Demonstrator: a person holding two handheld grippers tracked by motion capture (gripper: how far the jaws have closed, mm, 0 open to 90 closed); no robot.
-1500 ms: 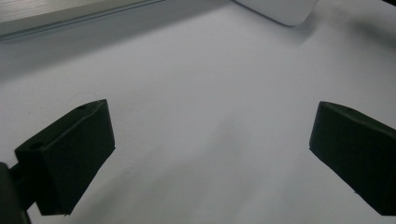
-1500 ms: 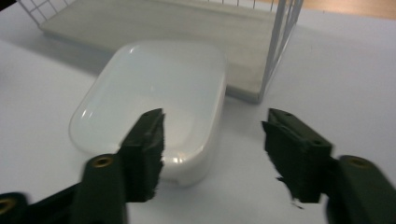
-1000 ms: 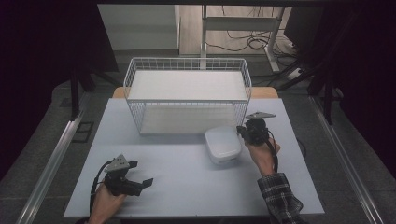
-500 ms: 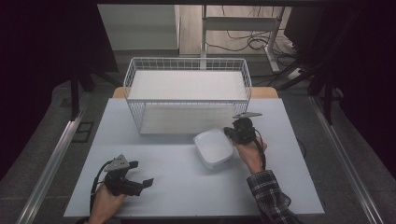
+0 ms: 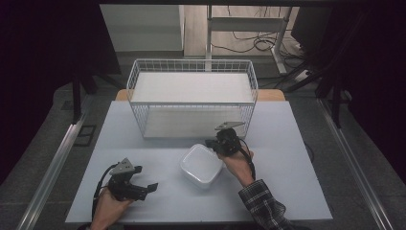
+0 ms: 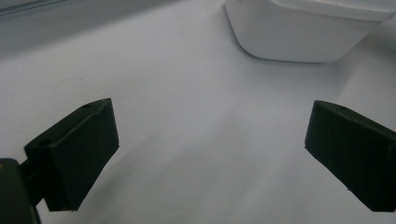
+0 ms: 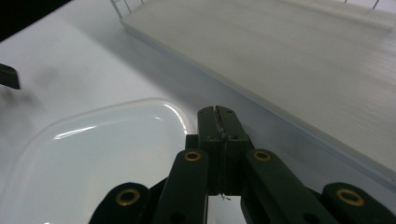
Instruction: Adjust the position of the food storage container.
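Note:
A white, rounded-square plastic container (image 5: 202, 164) sits on the pale table (image 5: 292, 187), just in front of the wire basket (image 5: 136, 76). My right gripper (image 5: 210, 143) is at the container's far right corner with its jaws shut flat together. In the right gripper view its tips (image 7: 217, 113) lie over the container's rim (image 7: 93, 149); nothing shows between them. My left gripper (image 5: 146, 178) rests at the table's front left, open and holding nothing. In the left gripper view its jaws (image 6: 210, 154) stand wide apart, with the container (image 6: 299, 37) ahead of them.
The white wire basket holds a flat white board (image 5: 191, 87) and spans the back of the table. Its front wall (image 5: 191, 122) stands close behind my right gripper. Metal rails (image 5: 52, 163) run along both sides of the table, and cables lie on the floor beyond.
My right gripper has moved left and a little toward the person, and the white container has slid left with it. The left gripper has stayed put.

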